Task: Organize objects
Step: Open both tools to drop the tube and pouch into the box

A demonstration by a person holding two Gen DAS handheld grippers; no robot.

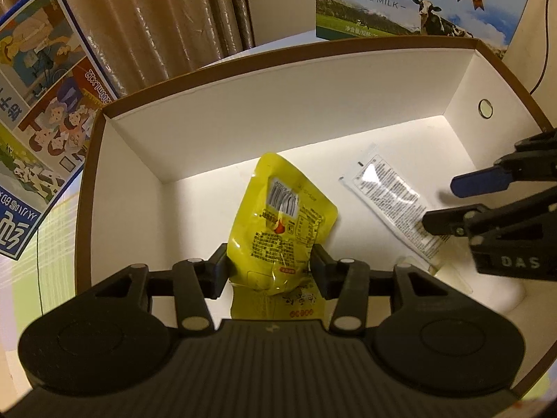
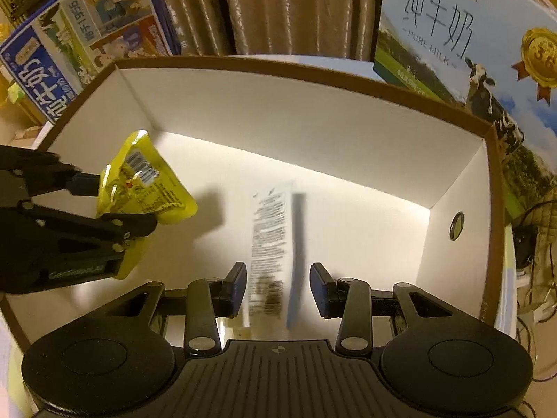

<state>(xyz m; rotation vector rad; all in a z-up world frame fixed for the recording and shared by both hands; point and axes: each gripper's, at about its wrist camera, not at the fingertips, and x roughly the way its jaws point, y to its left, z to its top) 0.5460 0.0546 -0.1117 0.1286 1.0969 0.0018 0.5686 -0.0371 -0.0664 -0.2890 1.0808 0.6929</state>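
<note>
Inside the white box (image 1: 313, 104), toward its left half, the left tool (image 1: 269, 271) holds a yellow pouch (image 1: 282, 219) between its pads, upper end tilted toward the far wall. Right of it, the right tool (image 2: 278, 289) stands narrowly parted around a white sachet (image 2: 269, 230) (blurred in its own view), pads apparently clear of it. Milk cartons (image 1: 417, 0) stand behind the box.

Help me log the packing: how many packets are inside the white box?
2: a yellow pouch between the left gripper's jaws, and a white sachet between the right gripper's. The grippers may hide others.
</note>
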